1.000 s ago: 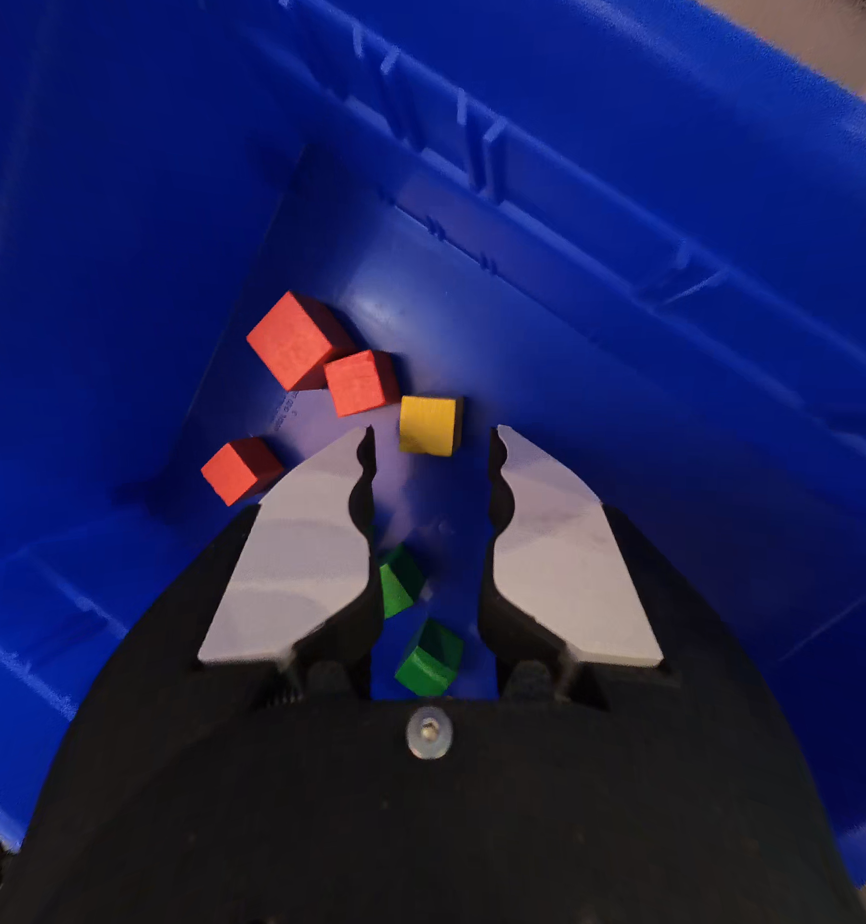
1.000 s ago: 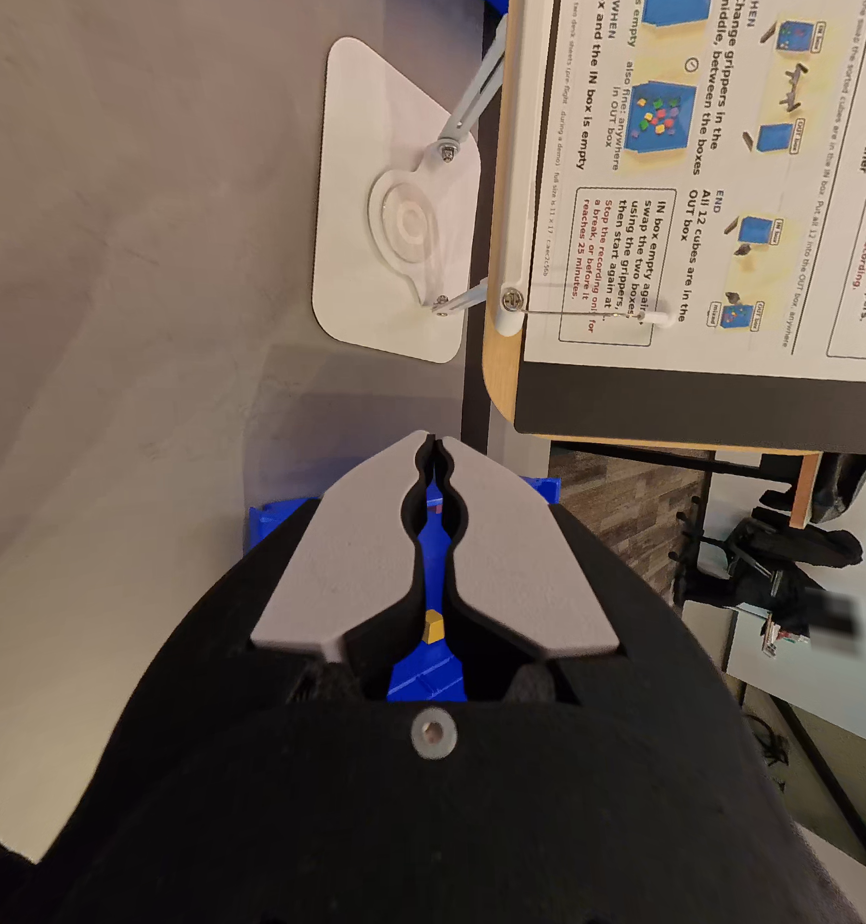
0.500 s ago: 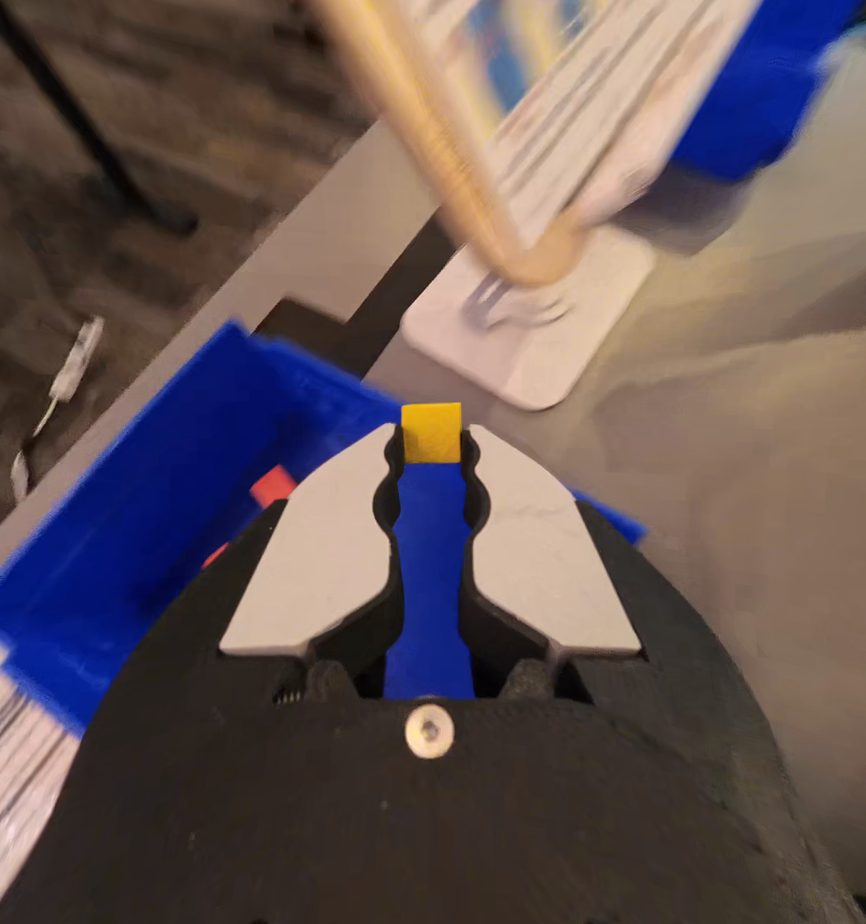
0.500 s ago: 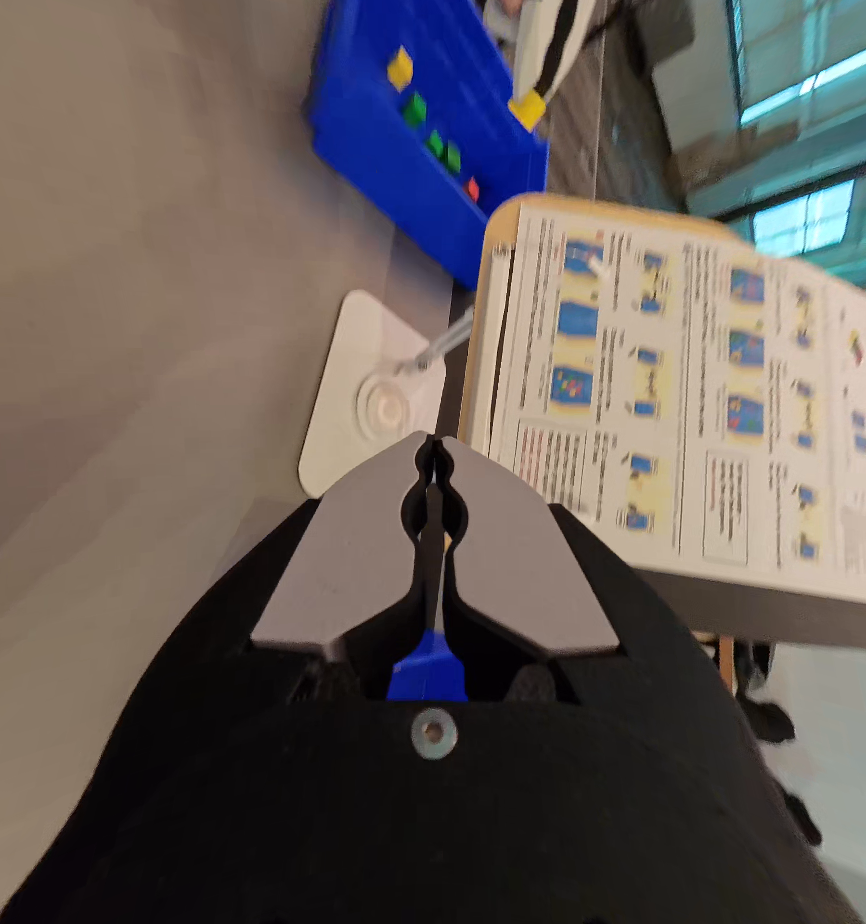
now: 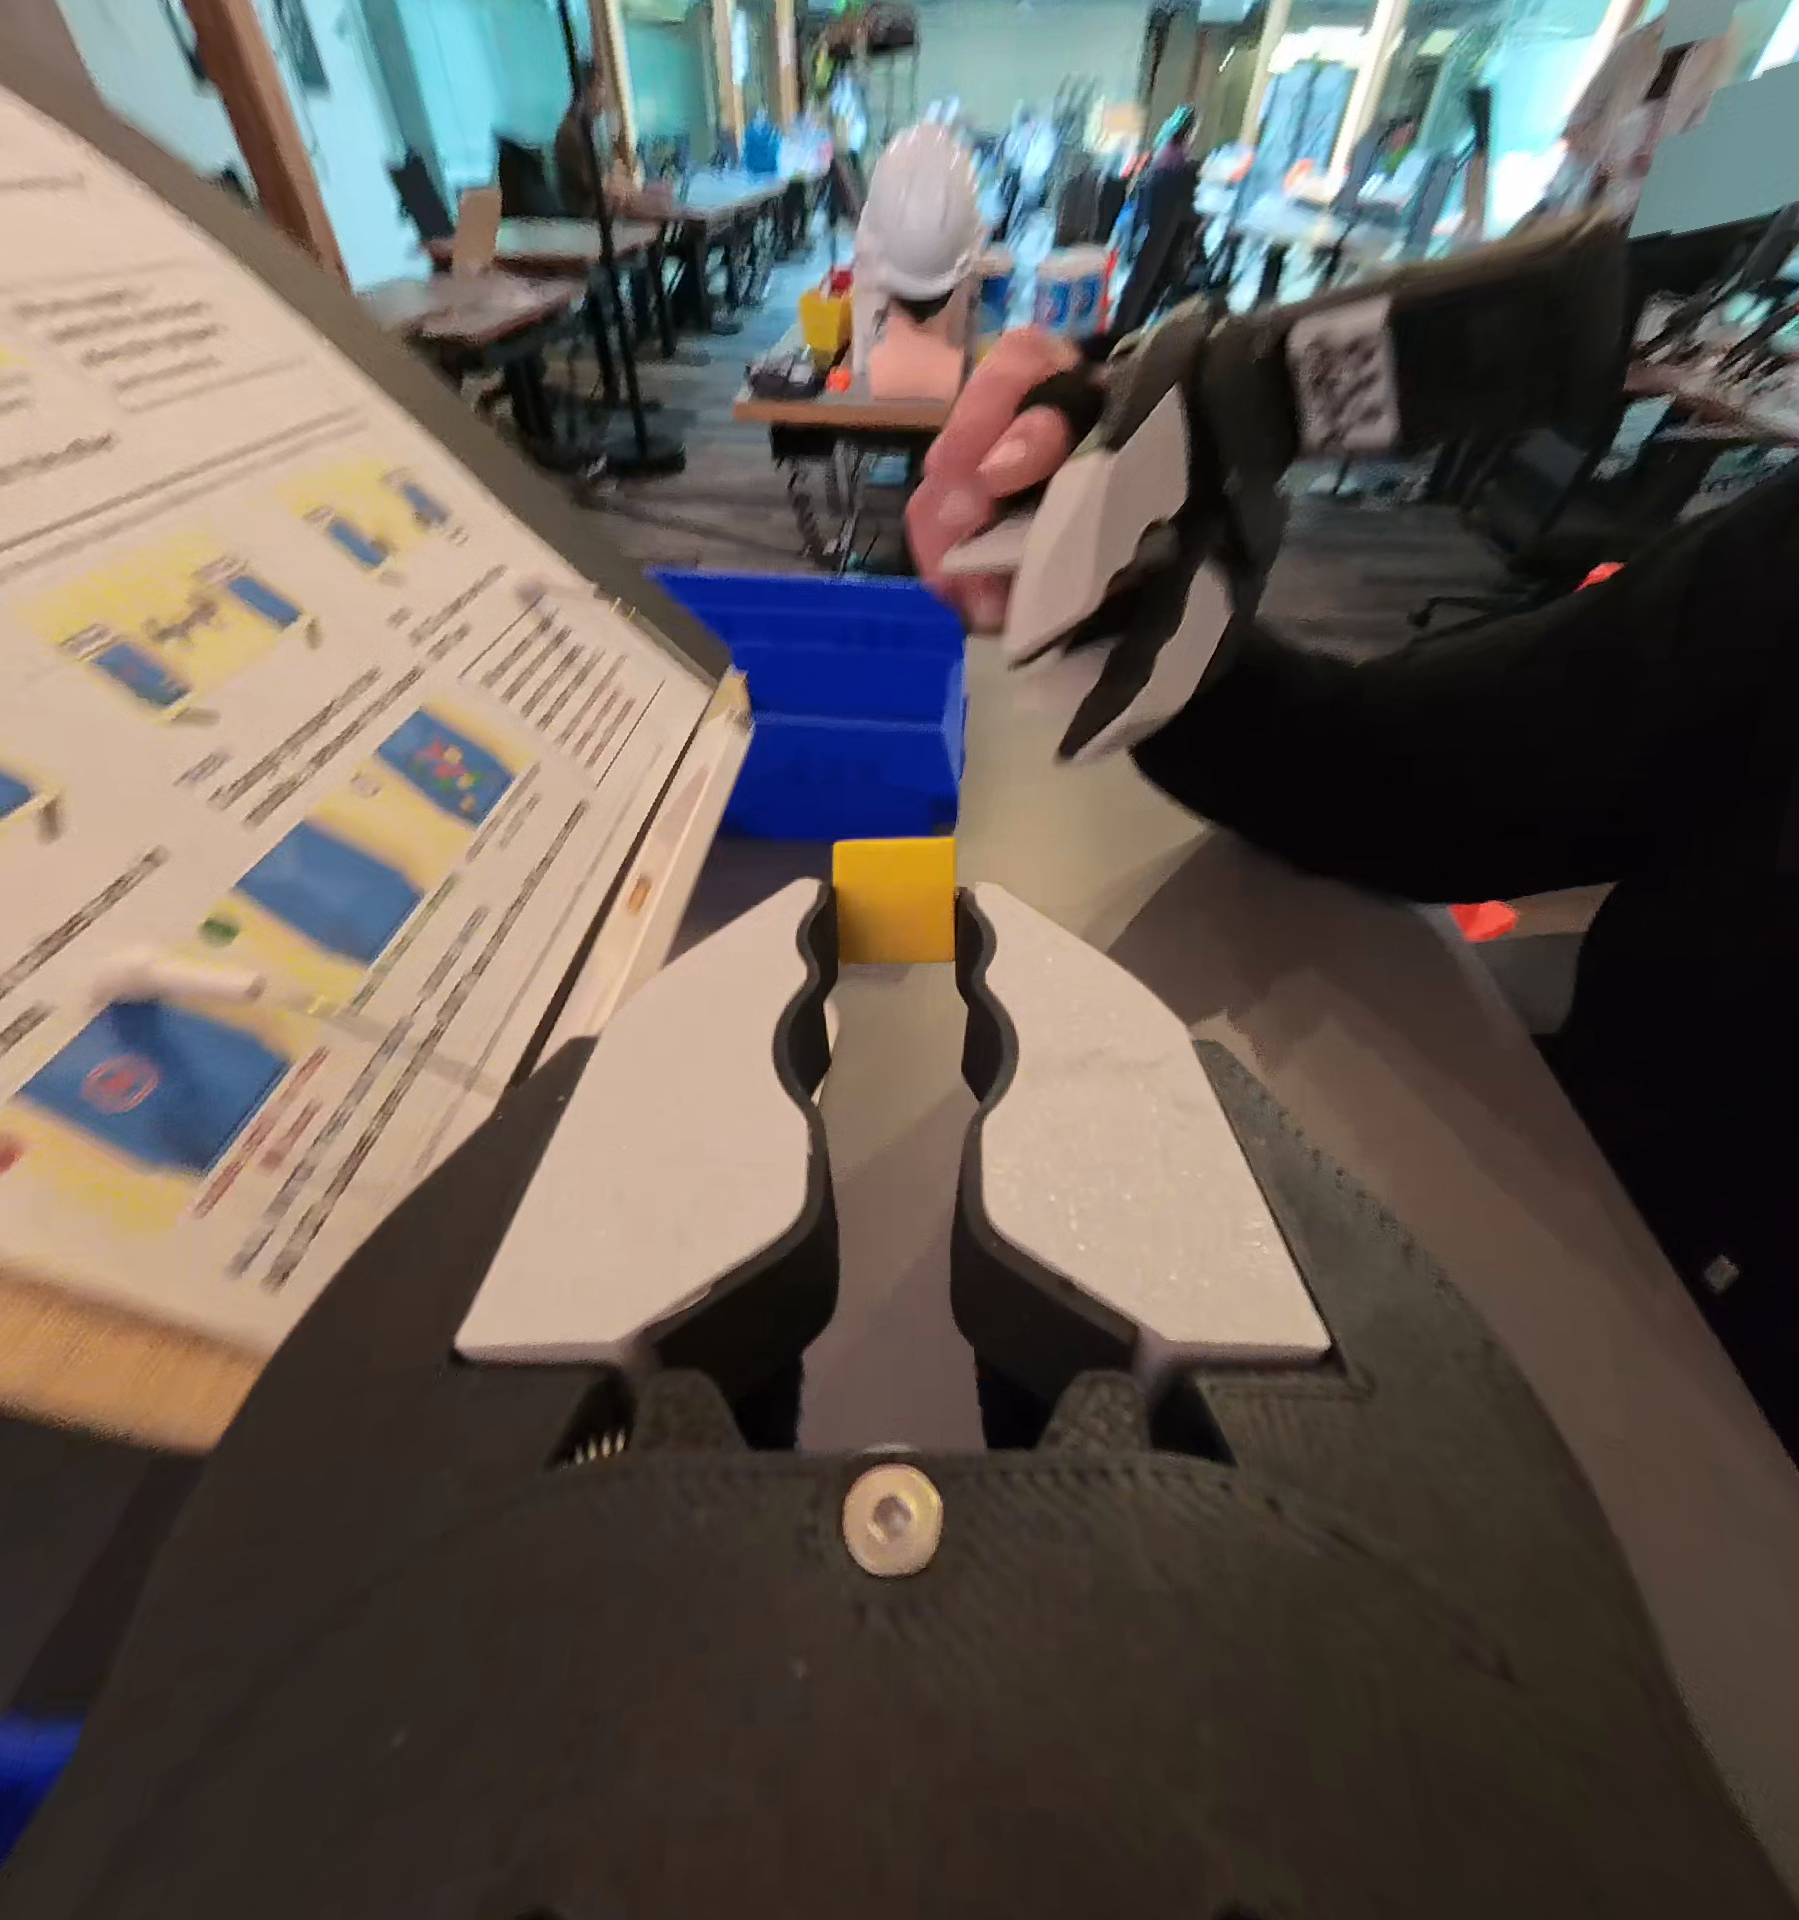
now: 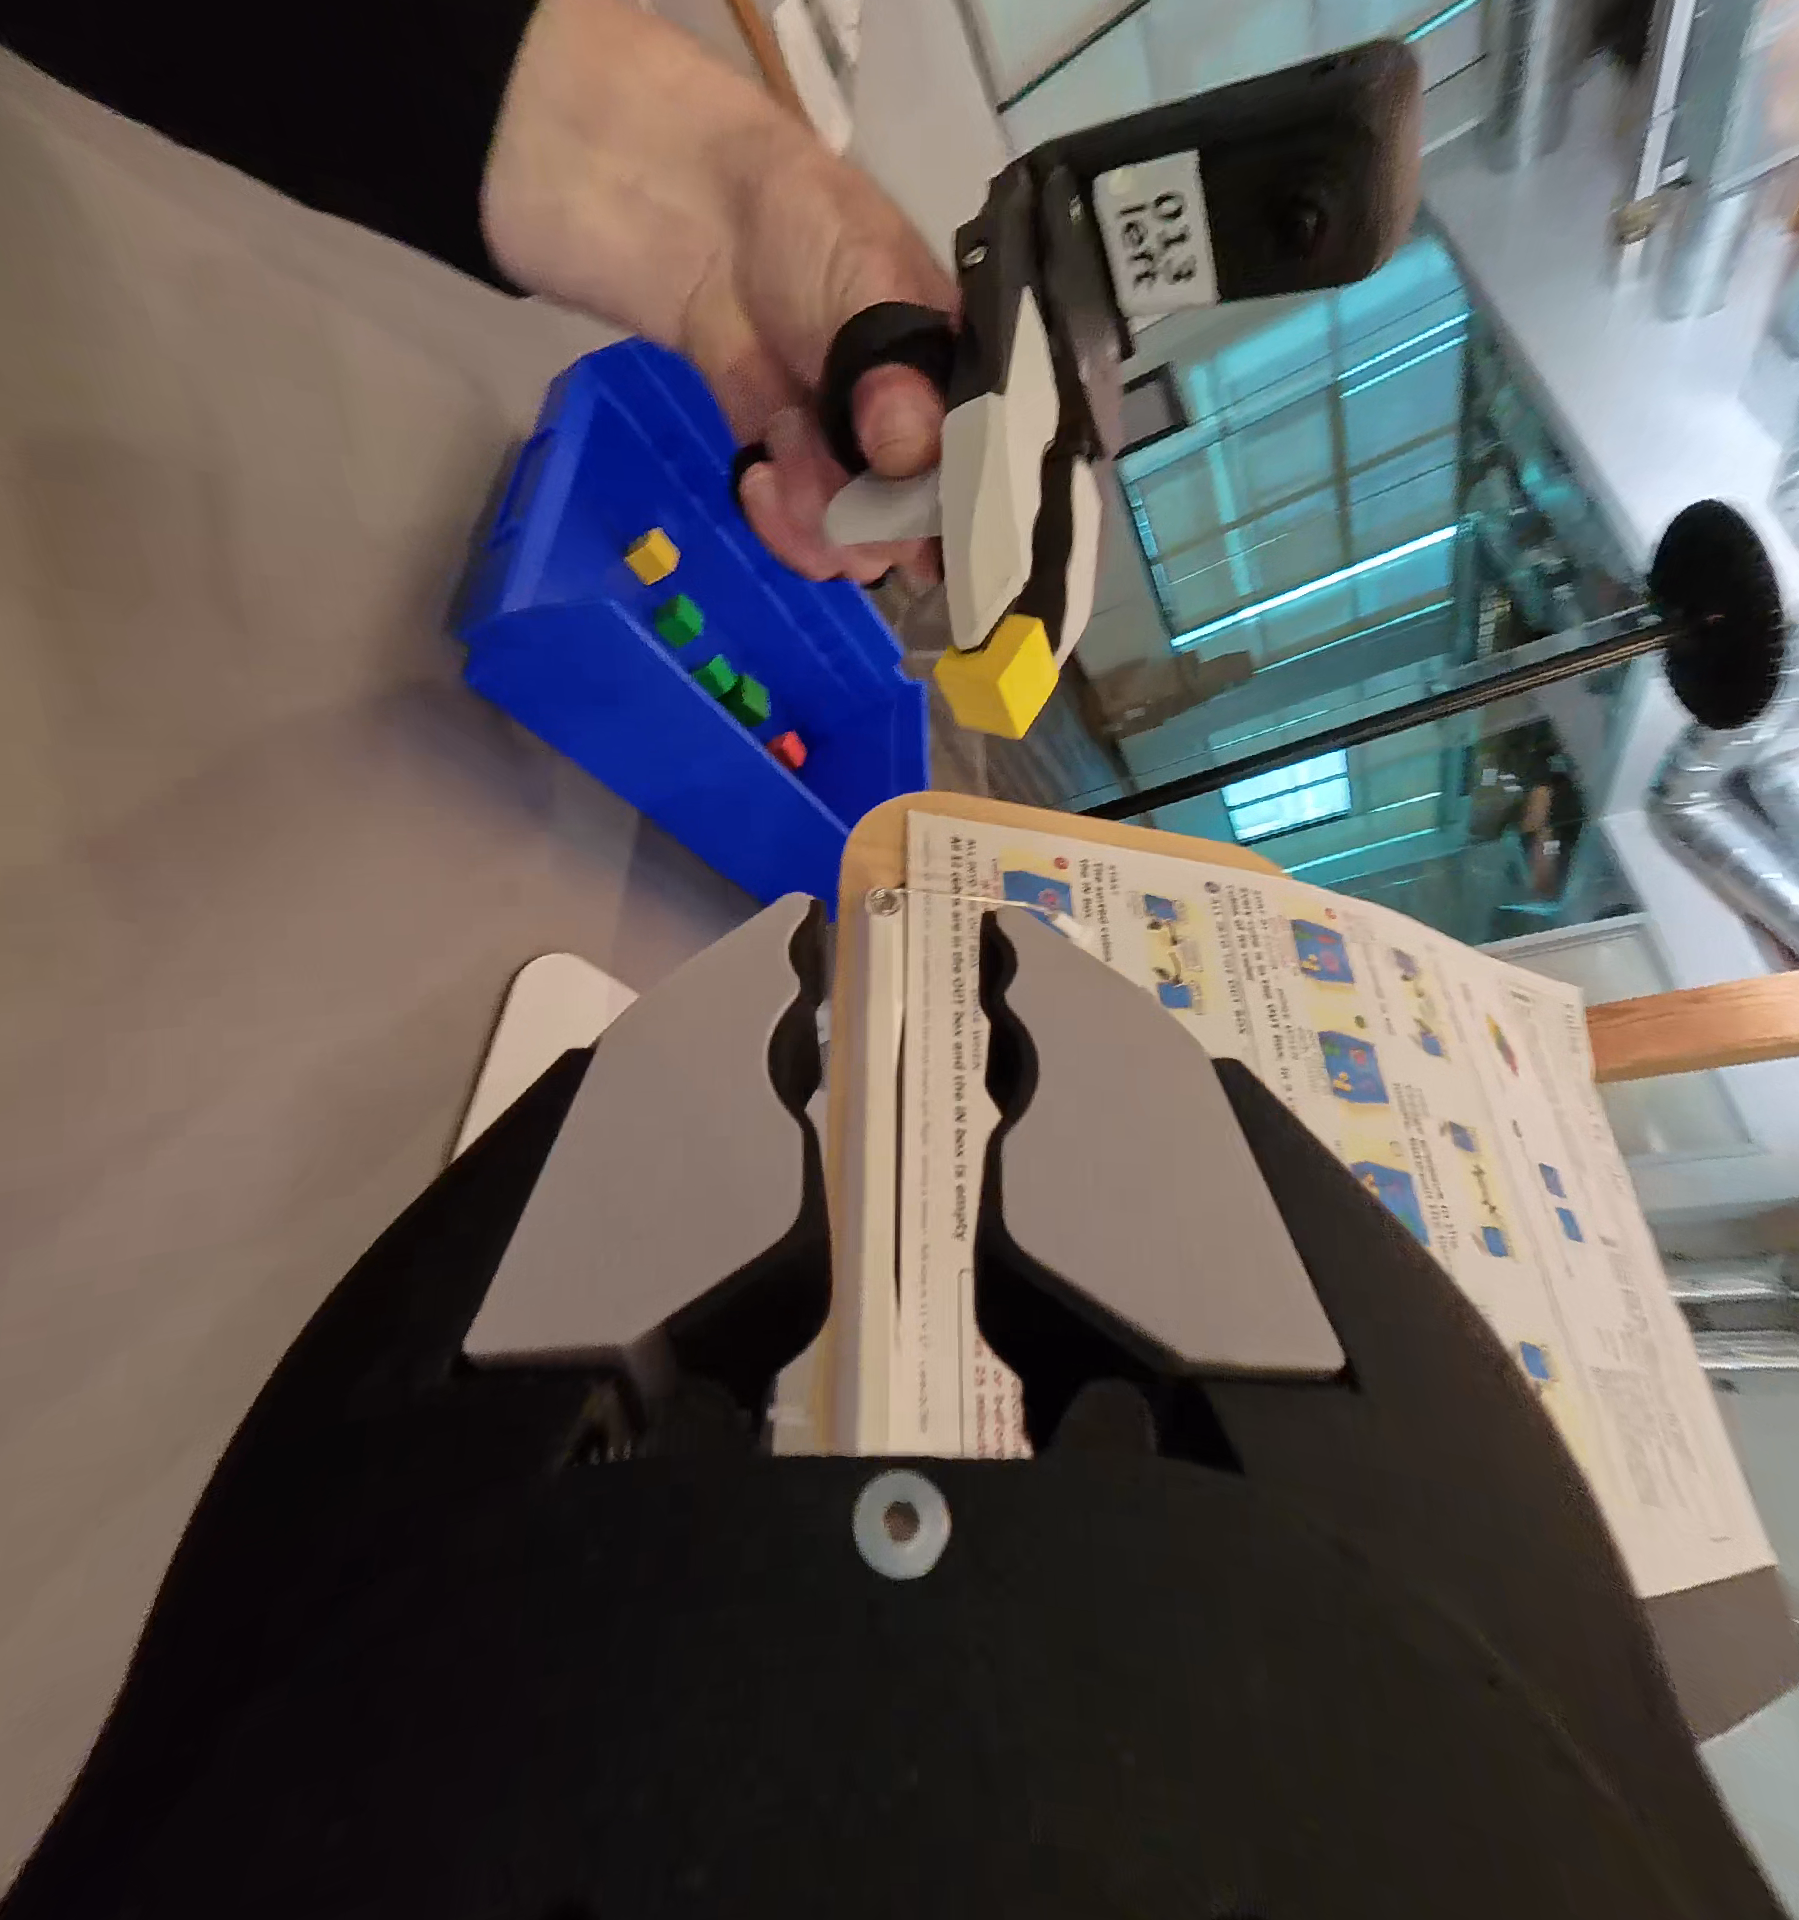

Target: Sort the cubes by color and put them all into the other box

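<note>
My left gripper [image 5: 895, 906] is shut on a yellow cube [image 5: 893, 900] and holds it in the air above the grey table. In the right wrist view it [image 6: 1009, 639] hangs with the cube [image 6: 994, 675] just past a blue box [image 6: 604, 717]. That box holds a yellow cube [image 6: 651, 554], three green cubes [image 6: 679, 620] and a red cube [image 6: 788, 748]. My right gripper [image 6: 897, 920] is open and empty; it also shows in the left wrist view [image 5: 1046, 701], raised to the upper right. Another blue box [image 5: 843, 717] stands ahead of the left gripper.
A tilted wooden board with printed instruction sheets [image 5: 251, 727] stands between the boxes, on a white base [image 6: 531, 1039]; it also shows in the right wrist view [image 6: 1290, 1143]. The grey table [image 6: 199, 727] runs to the left. A dark sleeve [image 5: 1601, 727] crosses at the right. Left tips to right tips: about 9 cm. The white base [image 6: 531, 1039] is about 25 cm from both grippers' fingertips.
My left gripper shut on the yellow cube, lifted it out of the box and swung toward the other box. My right gripper opened and turned toward the left one.
</note>
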`<state>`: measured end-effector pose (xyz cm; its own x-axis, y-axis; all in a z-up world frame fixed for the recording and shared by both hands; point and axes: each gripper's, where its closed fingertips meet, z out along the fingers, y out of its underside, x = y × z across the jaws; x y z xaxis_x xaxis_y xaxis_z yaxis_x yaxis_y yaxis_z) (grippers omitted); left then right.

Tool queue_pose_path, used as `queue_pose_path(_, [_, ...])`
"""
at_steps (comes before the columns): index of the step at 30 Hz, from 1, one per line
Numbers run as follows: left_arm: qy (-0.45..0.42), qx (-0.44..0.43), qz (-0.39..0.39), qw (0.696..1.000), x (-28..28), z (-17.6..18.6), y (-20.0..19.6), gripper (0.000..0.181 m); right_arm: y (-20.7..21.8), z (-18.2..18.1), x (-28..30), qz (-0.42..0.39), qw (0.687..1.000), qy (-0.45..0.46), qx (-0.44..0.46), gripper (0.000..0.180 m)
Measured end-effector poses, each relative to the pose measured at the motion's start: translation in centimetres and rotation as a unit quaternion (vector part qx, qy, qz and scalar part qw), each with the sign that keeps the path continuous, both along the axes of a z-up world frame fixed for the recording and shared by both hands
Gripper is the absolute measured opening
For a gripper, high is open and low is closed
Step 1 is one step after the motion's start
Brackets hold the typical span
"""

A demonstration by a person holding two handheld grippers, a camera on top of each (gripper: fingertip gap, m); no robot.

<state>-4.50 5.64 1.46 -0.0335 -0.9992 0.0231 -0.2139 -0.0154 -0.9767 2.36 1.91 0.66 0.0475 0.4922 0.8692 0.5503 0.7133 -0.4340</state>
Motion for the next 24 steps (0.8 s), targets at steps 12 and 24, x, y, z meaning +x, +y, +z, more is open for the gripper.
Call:
queue_pose_path(12, [-0.180, -0.132, -0.091, 0.971, 6.5, 1.0, -3.3, 0.021, 1.0, 1.6, -1.4, -0.014, 0.988, 0.102, 0.112, 0.039])
queue_pose_path(24, [-0.212, -0.176, -0.151, 0.949, 7.0, 0.9, -4.7, 0.021, -0.5, 1.9, -1.8, 0.003, 0.988, 0.095, 0.118, 0.022])
